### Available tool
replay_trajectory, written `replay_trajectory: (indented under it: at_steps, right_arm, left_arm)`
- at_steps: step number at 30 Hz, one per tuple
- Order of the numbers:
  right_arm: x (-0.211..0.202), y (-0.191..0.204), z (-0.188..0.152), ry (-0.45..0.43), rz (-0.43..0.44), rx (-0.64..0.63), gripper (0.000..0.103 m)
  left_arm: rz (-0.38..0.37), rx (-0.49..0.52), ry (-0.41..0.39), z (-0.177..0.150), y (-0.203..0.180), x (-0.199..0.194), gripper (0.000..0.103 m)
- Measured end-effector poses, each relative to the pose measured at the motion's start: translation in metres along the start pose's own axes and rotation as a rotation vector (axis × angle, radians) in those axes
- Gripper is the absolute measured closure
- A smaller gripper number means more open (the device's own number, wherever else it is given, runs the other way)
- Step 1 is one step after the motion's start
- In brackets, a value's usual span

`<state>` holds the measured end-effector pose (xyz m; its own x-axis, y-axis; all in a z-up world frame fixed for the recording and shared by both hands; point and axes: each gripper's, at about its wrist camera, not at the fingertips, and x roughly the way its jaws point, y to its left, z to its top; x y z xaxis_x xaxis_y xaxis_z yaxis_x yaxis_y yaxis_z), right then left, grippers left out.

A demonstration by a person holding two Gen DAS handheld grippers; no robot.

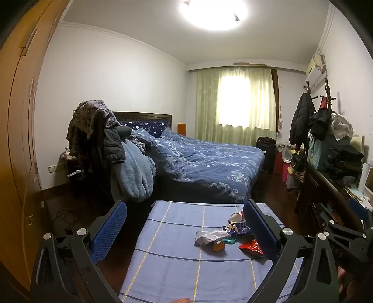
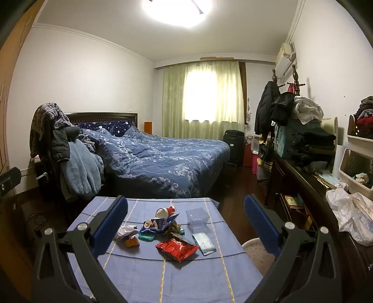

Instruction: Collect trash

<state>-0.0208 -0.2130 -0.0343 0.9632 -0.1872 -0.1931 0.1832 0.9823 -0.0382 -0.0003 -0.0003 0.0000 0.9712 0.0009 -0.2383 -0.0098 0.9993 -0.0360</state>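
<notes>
A big lamp (image 2: pixel 177 9) is glaring white, the window (image 2: pixel 200 95) is glowing, and the edges are bending dark.

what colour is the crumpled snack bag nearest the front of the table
Red, shiny foil. The snack bag shows best in the right wrist view.

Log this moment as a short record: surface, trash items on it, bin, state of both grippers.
surface: small table under a blue checked cloth, in a bedroom
trash: red foil wrapper; blue snack bag; crushed red and white cup; clear plastic cup; pale blue packet; crumpled white paper; orange scrap
bin: white basket on the floor beside the table's right edge
left gripper: jaws wide open, nothing held
right gripper: jaws wide open, nothing held
progress: nothing picked up yet
</notes>
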Motion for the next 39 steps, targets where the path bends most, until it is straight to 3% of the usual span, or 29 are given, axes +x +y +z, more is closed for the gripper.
replay_trajectory:
  at_steps: [39]
  right_arm:
    - [0.0032, 0.0028, -0.0037, 0.009, 0.001, -0.005, 0.003]
  left_arm:
    - [0.001, -0.003, 0.021, -0.0001, 0.0003, 0.0011, 0.004]
